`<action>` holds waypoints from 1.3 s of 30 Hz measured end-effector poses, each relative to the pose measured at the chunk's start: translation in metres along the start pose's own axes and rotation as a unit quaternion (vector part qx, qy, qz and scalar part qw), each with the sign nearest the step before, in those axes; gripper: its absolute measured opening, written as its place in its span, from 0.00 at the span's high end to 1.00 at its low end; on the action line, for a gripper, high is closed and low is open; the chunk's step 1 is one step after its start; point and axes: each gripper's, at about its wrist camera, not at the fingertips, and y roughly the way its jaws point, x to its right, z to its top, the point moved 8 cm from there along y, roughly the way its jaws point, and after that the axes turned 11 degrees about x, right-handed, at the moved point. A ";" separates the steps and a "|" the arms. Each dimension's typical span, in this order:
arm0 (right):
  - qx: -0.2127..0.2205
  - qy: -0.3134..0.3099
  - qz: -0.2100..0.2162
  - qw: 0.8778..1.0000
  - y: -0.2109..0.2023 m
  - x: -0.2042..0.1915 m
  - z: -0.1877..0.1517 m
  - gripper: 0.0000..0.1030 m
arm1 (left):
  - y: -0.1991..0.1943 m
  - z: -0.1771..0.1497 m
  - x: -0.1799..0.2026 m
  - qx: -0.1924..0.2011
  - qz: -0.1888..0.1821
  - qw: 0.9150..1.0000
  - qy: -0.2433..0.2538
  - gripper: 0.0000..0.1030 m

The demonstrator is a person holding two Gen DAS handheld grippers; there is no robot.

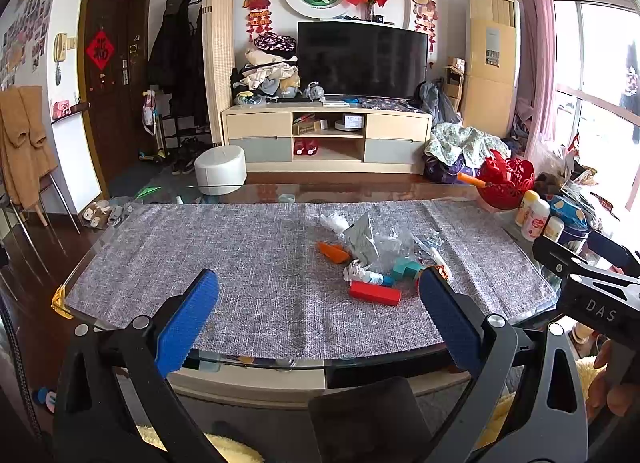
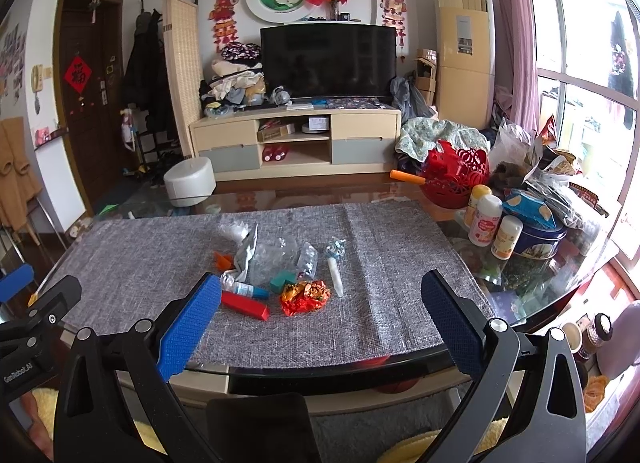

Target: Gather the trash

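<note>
Both grippers, left gripper point(image 1: 320, 295) and right gripper point(image 2: 321, 295), hold fingers released, empty; approach the red box point(image 2: 245, 305) low, straddling its narrow sides.

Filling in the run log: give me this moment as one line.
phase: before first pick | left gripper: open, empty | right gripper: open, empty | trash pile: untouched on grey mat | red box: nearest

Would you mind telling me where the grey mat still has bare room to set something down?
The mat lies bare left of the trash pile, toward the door side, and right of it up to the bottles. Its near strip is bare too. The table's right end is crowded with the bottles, tin and red basket.
</note>
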 end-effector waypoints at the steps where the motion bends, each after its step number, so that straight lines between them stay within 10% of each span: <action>1: 0.000 0.000 0.000 1.000 0.000 0.000 0.000 0.03 | 0.000 0.001 0.000 0.000 0.000 1.000 0.000 0.08; 39: -0.088 0.037 0.031 0.995 0.065 0.017 -0.050 0.03 | 0.061 -0.050 -0.007 -0.078 -0.011 0.997 -0.010 0.08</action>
